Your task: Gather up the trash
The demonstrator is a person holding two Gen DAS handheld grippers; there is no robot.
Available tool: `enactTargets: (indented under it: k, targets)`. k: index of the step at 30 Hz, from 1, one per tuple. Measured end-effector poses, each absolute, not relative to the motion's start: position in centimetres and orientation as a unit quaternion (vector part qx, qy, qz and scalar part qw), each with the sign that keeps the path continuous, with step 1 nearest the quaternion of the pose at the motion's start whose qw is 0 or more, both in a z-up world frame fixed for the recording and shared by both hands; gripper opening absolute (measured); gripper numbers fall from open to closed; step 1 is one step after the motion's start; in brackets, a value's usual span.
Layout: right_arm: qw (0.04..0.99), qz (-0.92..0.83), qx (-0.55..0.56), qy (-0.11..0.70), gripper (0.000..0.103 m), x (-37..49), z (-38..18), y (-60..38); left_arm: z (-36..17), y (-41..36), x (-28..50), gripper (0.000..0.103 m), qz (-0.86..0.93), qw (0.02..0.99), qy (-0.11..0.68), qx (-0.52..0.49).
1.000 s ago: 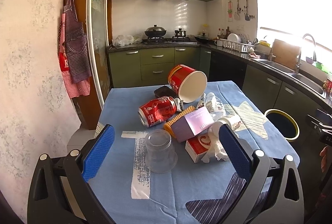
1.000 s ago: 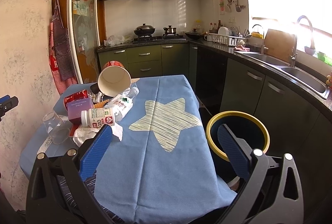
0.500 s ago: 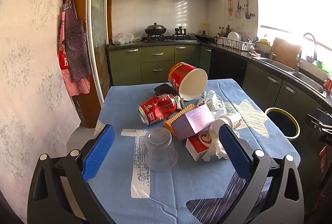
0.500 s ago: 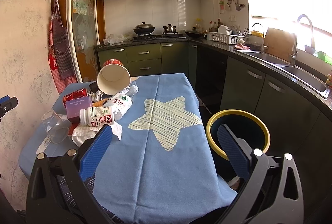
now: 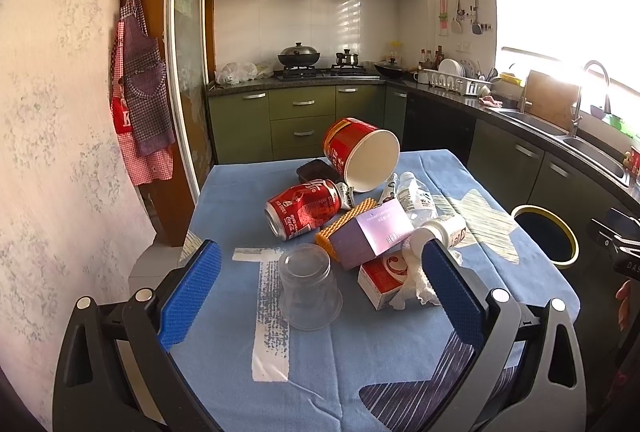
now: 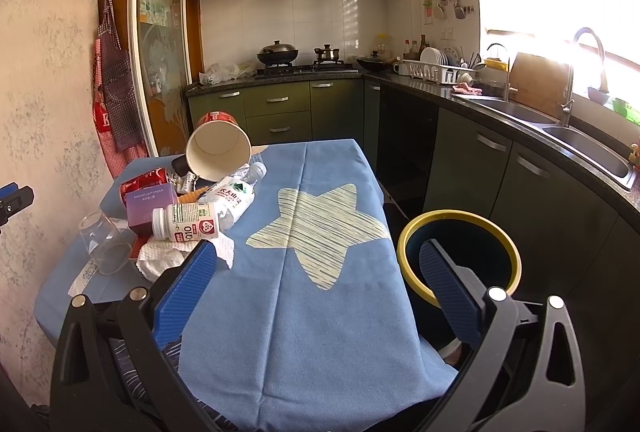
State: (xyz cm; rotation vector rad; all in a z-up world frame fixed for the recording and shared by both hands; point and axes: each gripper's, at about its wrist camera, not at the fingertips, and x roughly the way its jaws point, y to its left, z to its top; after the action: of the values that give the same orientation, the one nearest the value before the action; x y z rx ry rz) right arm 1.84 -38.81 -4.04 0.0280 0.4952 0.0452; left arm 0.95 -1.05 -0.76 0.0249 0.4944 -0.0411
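Sensibly, the left gripper (image 5: 320, 268), jaws wide and empty, should have straddled the upturned plastic cup (image 5: 310, 286) at twelve o'clock, squeezing gently, while the right gripper (image 6: 316, 268) waited equally wide.

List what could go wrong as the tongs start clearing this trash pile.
1. The red paper tub leans tilted on the heap; pulling the soda can or purple carton beneath may send it rolling.
2. The clear plastic cup, upside down before the open left tongs, looks thin and may crush or slip.
3. The bin sits below the table edge beside the open right tongs; a loose drop could miss.
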Motion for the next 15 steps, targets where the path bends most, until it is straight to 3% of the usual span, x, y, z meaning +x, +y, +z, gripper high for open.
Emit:
enactTargets:
  k: [15]
  targets:
    - [0.968, 0.022, 0.013, 0.248, 0.097, 2.0, -4.28, -38.85, -0.77, -0.97, 1.25, 0.099, -0.021, 0.968, 0.249, 0.014]
